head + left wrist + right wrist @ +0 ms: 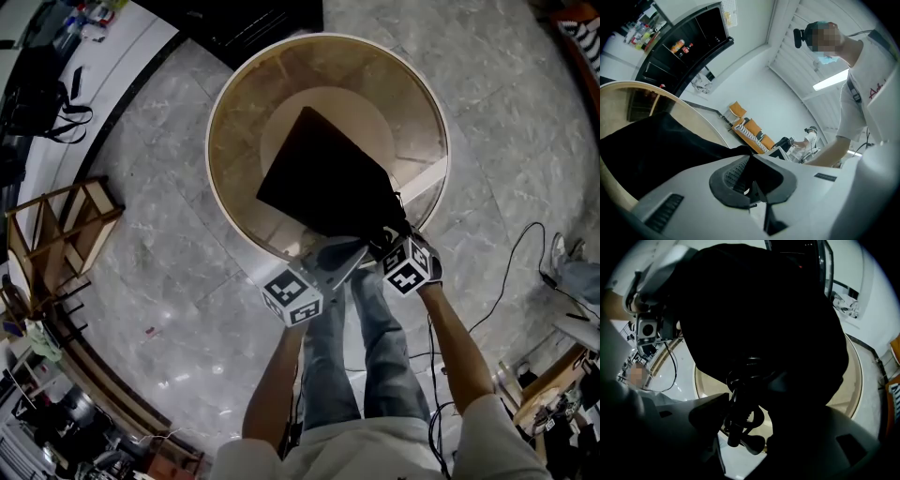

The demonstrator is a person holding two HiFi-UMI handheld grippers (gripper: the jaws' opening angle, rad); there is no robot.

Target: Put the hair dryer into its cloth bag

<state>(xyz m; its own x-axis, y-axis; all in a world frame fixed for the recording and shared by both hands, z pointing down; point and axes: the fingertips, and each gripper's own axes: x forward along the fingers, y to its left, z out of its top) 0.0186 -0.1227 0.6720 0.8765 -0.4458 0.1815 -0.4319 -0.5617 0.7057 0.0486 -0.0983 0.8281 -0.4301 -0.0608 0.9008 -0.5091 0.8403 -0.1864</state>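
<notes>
Jaws of the left gripper [751, 187] clamp the cloth bag [328, 183] at the desk's [234, 131] six o'clock, likely steadying its mouth. Those of the right gripper [750, 425] stand apart around the cord [739, 399].

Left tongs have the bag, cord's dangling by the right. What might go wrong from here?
The coiled cord and its plug hang outside the cloth bag, between the open right tongs; they may snag or stay out. The left tongs pinch only the bag's edge, so the cloth may slip.

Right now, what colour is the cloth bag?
The cloth bag is plain black; the head view shows it best.
</notes>
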